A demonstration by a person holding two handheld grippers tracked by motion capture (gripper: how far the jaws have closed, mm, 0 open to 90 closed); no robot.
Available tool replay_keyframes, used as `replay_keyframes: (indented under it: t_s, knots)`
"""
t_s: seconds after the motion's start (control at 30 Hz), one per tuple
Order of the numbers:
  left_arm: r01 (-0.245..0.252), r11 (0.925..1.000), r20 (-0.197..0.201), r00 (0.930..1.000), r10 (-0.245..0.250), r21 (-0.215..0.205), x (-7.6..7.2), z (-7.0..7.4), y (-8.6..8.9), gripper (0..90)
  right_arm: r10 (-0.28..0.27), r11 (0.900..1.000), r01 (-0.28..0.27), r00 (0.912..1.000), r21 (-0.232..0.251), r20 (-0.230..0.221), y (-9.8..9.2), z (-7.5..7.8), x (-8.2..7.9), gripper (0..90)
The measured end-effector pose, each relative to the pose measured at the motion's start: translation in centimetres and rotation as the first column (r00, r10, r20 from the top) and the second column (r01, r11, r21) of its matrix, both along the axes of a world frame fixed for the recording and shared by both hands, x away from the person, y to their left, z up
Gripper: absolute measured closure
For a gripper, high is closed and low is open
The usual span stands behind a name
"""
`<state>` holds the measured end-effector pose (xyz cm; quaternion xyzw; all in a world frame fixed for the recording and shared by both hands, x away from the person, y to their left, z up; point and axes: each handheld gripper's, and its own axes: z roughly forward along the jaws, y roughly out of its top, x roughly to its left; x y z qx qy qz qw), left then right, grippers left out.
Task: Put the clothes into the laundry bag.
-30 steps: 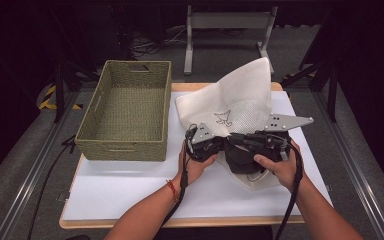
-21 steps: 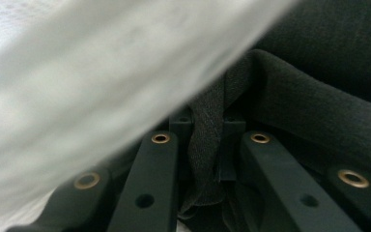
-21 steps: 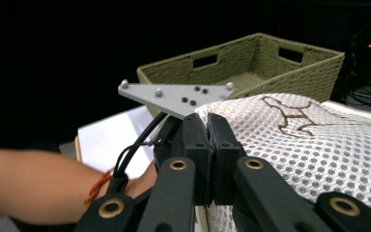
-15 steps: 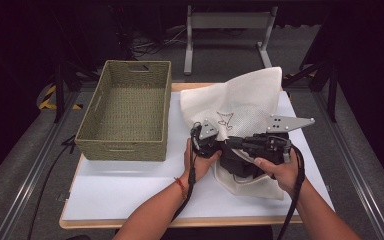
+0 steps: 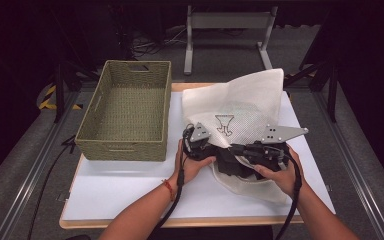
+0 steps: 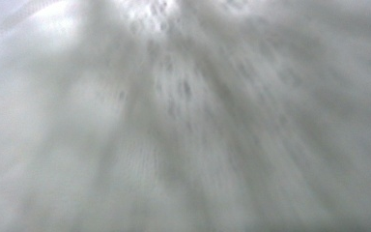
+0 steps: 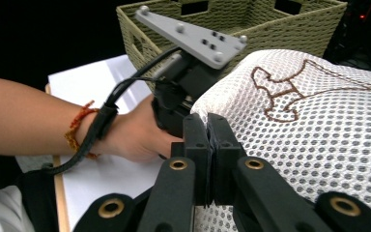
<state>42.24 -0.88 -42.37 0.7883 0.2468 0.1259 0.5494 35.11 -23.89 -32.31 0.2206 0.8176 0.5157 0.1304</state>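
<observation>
The white mesh bag (image 5: 240,107) lies on the right half of the white table (image 5: 130,185), just beside the woven basket (image 5: 125,112), its far part standing up in a tall fold and its brown embroidered figure (image 5: 224,124) facing me. Its near edge bunches around my two tongs. My right gripper (image 7: 207,133) has its black jaws pressed together, with the edge of the mesh bag pinched between their pads; in the right gripper view the netting bulges up just to the right of them. My left gripper (image 5: 196,145) sits at the bag's left edge, close against the cloth, and its jaws have just been opening; from its own camera I see only blurred white mesh (image 6: 183,116) right up against the lens, so I cannot tell whether the pads are on the fabric. The basket stands open at the left of the table, near my left hand (image 5: 192,165).
</observation>
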Motion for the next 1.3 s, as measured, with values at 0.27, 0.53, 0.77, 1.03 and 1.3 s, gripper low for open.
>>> replay_keyframes:
  t_s: [0.27,0.53,0.77,1.03,1.3]
  knots:
    - [0.100,0.9865,0.094,0.9892,-0.113,0.129,-4.4,0.8,2.3,42.0,-0.014,1.000,0.014,0.9998,-0.007,0.016,-0.2,0.2,-0.3,89.0]
    - [0.153,0.9821,0.166,0.9713,-0.170,0.110,-6.1,1.4,1.8,59.3,-0.010,1.000,0.010,0.9999,0.005,0.010,0.4,0.6,-0.4,88.9]
    - [0.147,0.9807,0.124,0.9789,-0.163,0.129,-4.2,-0.1,-2.0,54.1,-0.009,1.000,0.009,1.0000,0.010,0.004,0.8,1.0,-0.6,89.0]
    - [-0.003,0.9962,0.118,0.9930,-0.007,0.087,-1.4,-1.5,-4.3,67.7,0.000,0.999,0.002,0.9993,0.036,-0.037,0.4,0.8,-0.7,89.1]
    - [-0.097,0.9913,0.167,0.9826,0.081,0.089,0.1,-0.9,-5.2,76.6,-0.028,0.999,0.030,0.9991,0.045,-0.032,-0.3,0.8,-0.8,89.1]
